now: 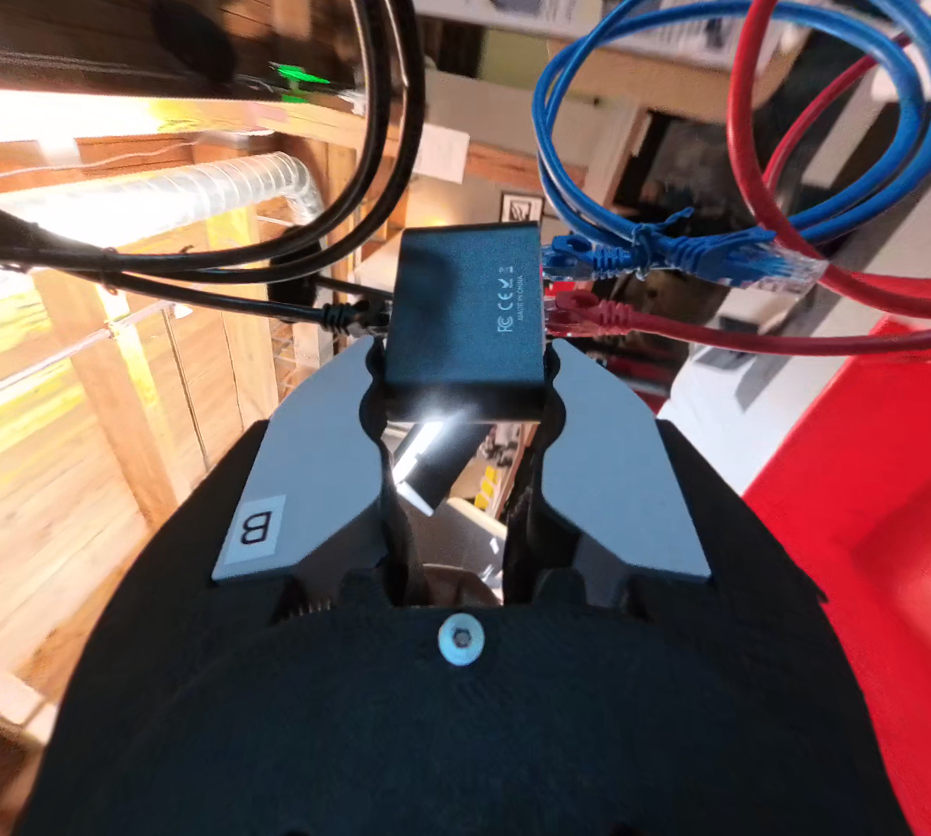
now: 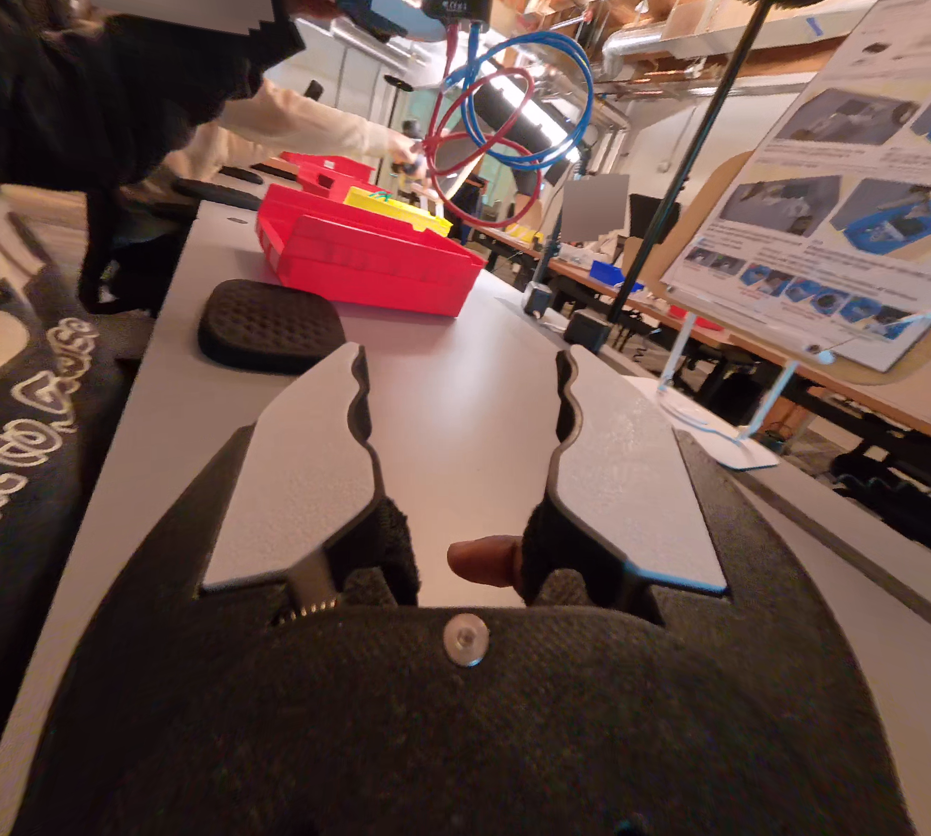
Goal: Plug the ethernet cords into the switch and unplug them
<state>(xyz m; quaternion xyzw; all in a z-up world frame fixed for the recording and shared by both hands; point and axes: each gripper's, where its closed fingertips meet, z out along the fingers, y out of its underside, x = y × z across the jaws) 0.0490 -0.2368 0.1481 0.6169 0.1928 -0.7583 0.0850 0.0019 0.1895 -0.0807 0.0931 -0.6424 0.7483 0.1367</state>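
Three cords point(image 1: 619, 315) in clamped switch point(image 1: 466, 308).

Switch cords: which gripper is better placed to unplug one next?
Right. The left gripper is shut on the switch, held in the air with the red cord and blue cord plugged in. The right gripper is open and empty over the table.

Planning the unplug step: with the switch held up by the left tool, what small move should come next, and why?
Probably raise the right tool toward the red cord plug. The left tool is shut on the switch, held in the air, with red and blue cord plugs seated, while the right is open, empty, low over the table.
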